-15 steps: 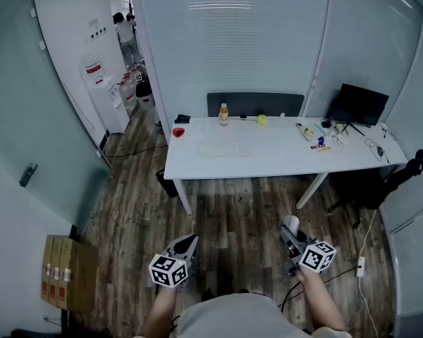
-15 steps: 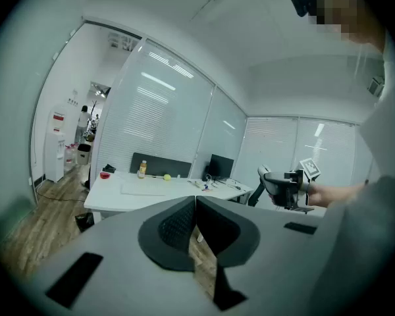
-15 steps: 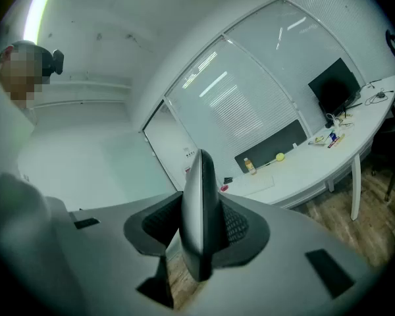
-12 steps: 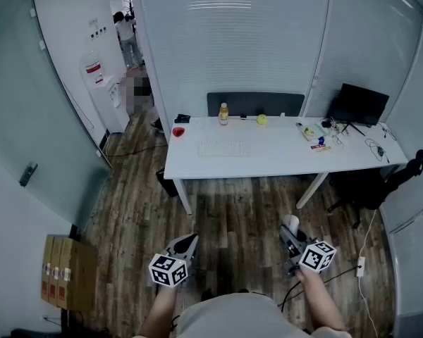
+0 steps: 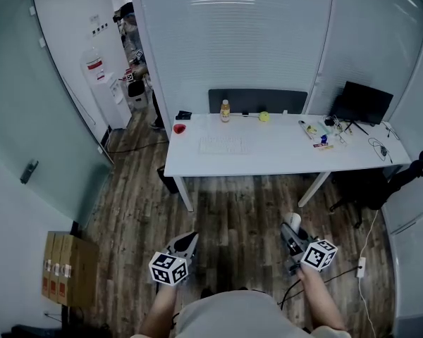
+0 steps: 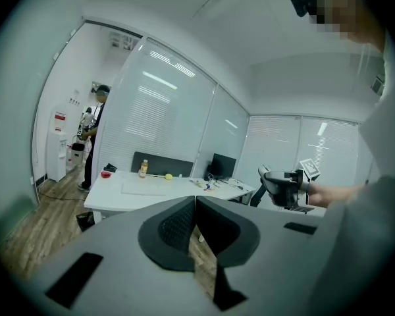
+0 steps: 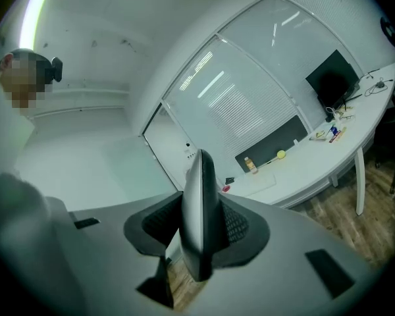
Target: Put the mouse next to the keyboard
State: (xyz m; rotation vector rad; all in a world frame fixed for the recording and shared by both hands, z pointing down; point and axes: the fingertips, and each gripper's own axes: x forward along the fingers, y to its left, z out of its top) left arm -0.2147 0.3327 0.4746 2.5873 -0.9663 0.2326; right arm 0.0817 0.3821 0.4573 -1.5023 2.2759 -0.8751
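Head view: keyboard (image 5: 223, 144) on white desk (image 5: 282, 162); wood floor (image 5: 233, 210).

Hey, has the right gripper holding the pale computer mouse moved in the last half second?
No. The right gripper, shut on the pale computer mouse, sits just where it was, short of the white desk and its right leg.

The keyboard (image 5: 223, 145) — faint, its keys too small to tell.

Head view steeply down, far from desk (image 5: 282, 153); both gripper views near-level, share desk
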